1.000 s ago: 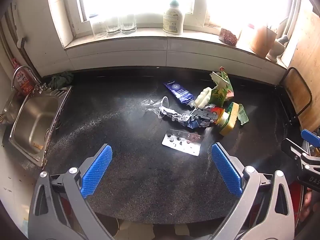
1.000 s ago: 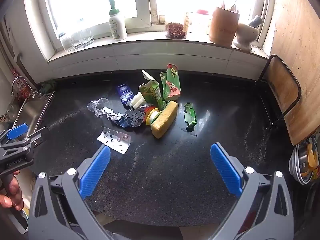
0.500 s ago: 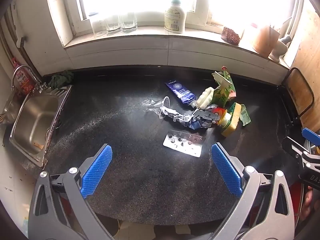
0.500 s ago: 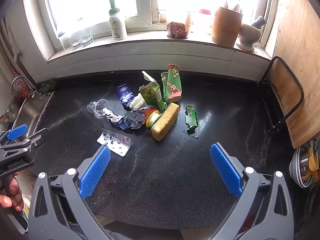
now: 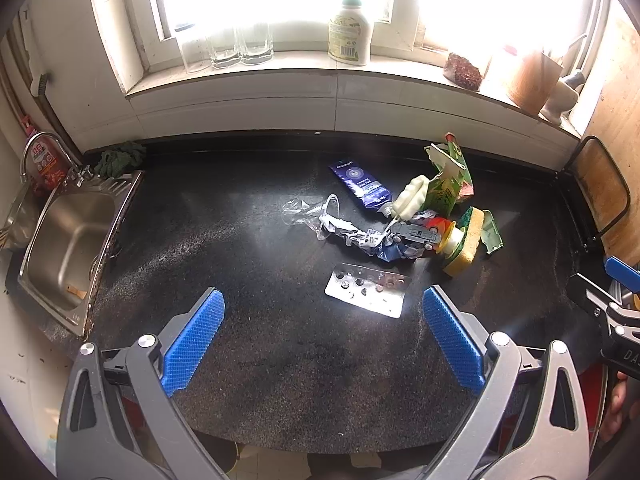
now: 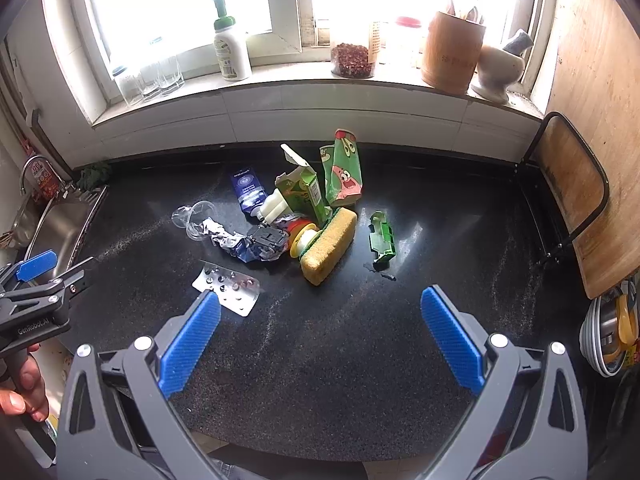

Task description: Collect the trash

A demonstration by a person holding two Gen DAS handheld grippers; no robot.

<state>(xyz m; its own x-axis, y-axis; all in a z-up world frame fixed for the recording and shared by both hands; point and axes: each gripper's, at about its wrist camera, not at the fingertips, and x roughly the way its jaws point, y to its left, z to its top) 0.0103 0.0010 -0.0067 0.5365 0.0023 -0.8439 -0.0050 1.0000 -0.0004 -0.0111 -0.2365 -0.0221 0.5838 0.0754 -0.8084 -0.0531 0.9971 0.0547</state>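
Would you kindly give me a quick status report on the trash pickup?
Left gripper open, empty. Right gripper open, empty. Trash pile untouched on counter, blister pack nearest. Nothing in the way.

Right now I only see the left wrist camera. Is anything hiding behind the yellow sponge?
Observer: Yes. A green plastic piece lies to the right of the sponge, with bare counter between them.
Operator: What's on that green packet at the back?
Observer: The pouch has a pink cartoon starfish on its front, which faces the right wrist camera.
Operator: Where's my gripper from over there?
Observer: The left gripper shows to the left of the pile, in front of the sink, jaws open and touching nothing.
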